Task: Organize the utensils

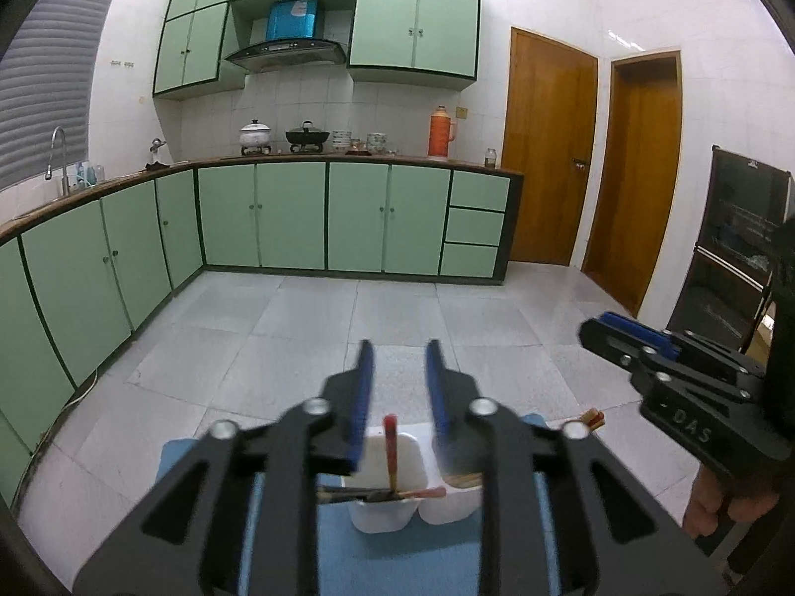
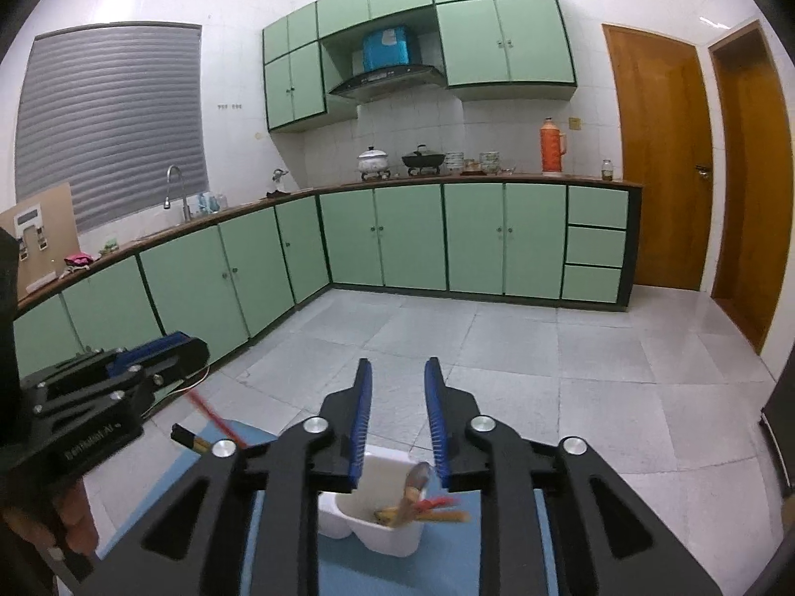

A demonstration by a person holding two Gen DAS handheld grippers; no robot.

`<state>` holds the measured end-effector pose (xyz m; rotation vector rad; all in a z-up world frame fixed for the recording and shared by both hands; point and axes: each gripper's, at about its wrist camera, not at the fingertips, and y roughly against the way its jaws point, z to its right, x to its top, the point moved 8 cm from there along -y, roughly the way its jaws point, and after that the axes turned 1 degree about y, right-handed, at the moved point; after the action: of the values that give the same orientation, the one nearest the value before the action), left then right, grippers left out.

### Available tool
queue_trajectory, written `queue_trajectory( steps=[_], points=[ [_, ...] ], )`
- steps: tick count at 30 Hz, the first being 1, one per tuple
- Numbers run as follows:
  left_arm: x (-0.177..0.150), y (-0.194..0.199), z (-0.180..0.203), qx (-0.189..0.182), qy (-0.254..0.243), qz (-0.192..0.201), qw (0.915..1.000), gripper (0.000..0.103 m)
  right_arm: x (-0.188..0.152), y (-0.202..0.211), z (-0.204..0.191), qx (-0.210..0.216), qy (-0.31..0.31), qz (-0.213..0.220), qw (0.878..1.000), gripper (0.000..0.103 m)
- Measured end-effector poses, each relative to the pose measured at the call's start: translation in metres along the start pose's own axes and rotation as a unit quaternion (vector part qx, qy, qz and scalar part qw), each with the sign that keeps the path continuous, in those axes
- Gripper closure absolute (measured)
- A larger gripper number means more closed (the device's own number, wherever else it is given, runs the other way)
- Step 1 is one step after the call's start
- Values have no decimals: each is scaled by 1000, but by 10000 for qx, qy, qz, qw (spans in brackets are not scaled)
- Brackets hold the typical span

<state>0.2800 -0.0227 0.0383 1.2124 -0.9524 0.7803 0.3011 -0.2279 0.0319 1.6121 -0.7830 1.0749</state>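
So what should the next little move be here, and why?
Probably lower the right gripper toward the loose chopsticks lying right of the white holder. It and the left gripper are both open and empty. The holder already has utensils in it, while those chopsticks lie outside it, nearest the right gripper.

A blue mat [image 1: 397,556] carries a white two-compartment holder [image 1: 392,511] (utensils inside), above the tiled floor [image 1: 308,328]
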Motion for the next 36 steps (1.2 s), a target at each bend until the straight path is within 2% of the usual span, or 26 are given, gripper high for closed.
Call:
queue_trajectory(
  steps=[1, 3, 8, 12, 14, 16, 18, 22, 28, 36],
  points=[
    [-1, 3, -2, 5, -5, 21, 10000, 76, -2, 7, 3, -36, -23, 24, 10000, 73],
    [-2, 16, -3, 36, -11, 98, 9999, 69, -7, 19, 9, -139, -63, 50, 9999, 60],
    [-12, 48, -6, 91, 27, 257, 9996, 45, -25, 53, 20, -312, -214, 86, 9992, 44],
    [-27, 73, -6, 141, 80, 269, 9995, 32, -43, 82, 20, -345, -274, 79, 9990, 34],
    [-36, 85, -5, 174, 113, 267, 9994, 20, -50, 94, 19, -343, -307, 61, 9989, 27],
    [-43, 94, -4, 219, 97, 265, 9994, 13, -59, 106, 19, -353, -395, 28, 9986, 18],
    [-55, 106, -2, 260, 42, 223, 9994, 11, -71, 119, 20, -404, -516, -48, 9978, 7],
    [-73, 122, 3, 389, -103, 68, 9992, 5, -88, 140, 19, -459, -608, -167, 9970, 6],
    [-95, 141, 11, 357, -201, -270, 9988, 5, -102, 166, 7, -350, -615, -245, 9972, 6],
    [-108, 165, 18, 296, -140, -380, 9987, 5, -102, 187, -8, -370, -431, -200, 9982, 6]
  ],
)
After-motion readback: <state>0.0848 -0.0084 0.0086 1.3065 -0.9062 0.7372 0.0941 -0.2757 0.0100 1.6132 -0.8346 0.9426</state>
